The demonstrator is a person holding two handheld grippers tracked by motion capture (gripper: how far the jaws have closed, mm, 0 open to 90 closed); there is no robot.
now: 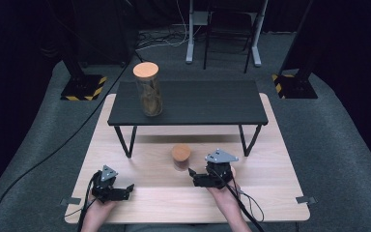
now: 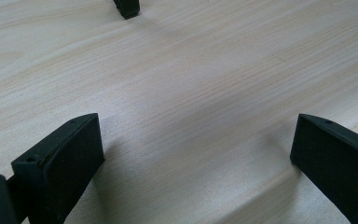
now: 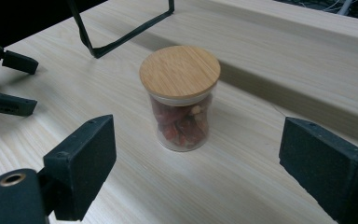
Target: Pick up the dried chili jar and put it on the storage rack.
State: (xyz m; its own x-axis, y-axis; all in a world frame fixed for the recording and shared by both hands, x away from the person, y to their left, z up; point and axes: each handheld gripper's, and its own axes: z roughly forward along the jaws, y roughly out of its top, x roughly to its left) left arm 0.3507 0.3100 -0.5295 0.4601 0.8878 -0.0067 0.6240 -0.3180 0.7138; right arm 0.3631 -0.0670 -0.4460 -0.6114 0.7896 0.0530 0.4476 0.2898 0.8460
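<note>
Small glass jar (image 3: 181, 100) with bamboo lid (image 3: 180, 71), rigid, slick, breakable; my right gripper (image 3: 196, 163) gapes wide before it, so I'd clamp the glass body below the lid.

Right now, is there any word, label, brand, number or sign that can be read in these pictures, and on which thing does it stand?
None can be read: the small jar, the tall jar and the dark shelf bear no print.
Sign without words: yellow-and-black hazard stripes on the stand bases on the floor.
</note>
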